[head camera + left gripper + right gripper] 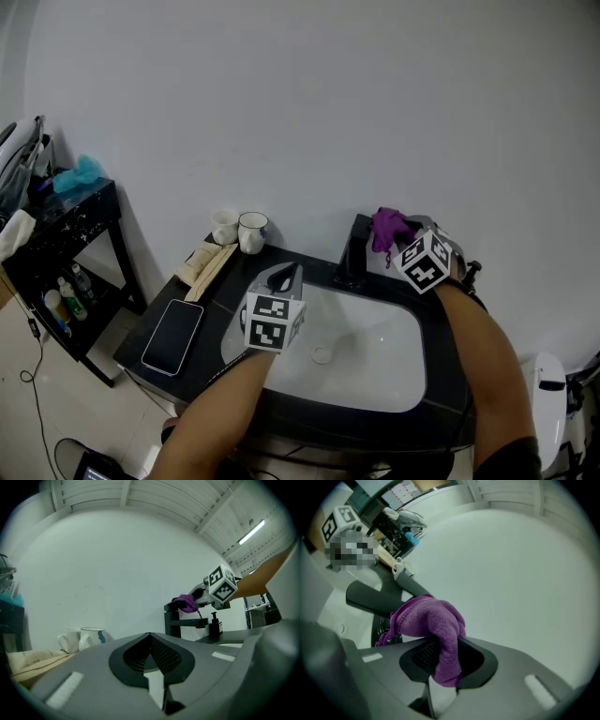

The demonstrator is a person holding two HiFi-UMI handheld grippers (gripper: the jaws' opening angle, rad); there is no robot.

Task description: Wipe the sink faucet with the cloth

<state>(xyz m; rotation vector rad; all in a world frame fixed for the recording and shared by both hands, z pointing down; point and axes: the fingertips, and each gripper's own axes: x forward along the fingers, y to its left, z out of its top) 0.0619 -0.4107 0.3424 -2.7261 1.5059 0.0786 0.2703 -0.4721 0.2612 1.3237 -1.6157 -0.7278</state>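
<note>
A black angular faucet (352,253) stands at the back of the white sink (384,367). My right gripper (399,229) is shut on a purple cloth (388,225), and the cloth is pressed on the faucet's top. The right gripper view shows the cloth (433,625) bunched between the jaws of my right gripper (443,660), with the faucet (377,599) just beyond. My left gripper (286,277) hovers over the basin's left side, shut and holding nothing. From the left gripper view, past my left gripper (150,654), the cloth (186,603) sits on the faucet (180,622).
Two white cups (240,230) stand at the counter's back left, beside a pale folded item (206,263). A phone (173,335) lies on the black counter at left. A small black pump bottle (214,623) stands right of the faucet. A black side table (66,234) holds clutter.
</note>
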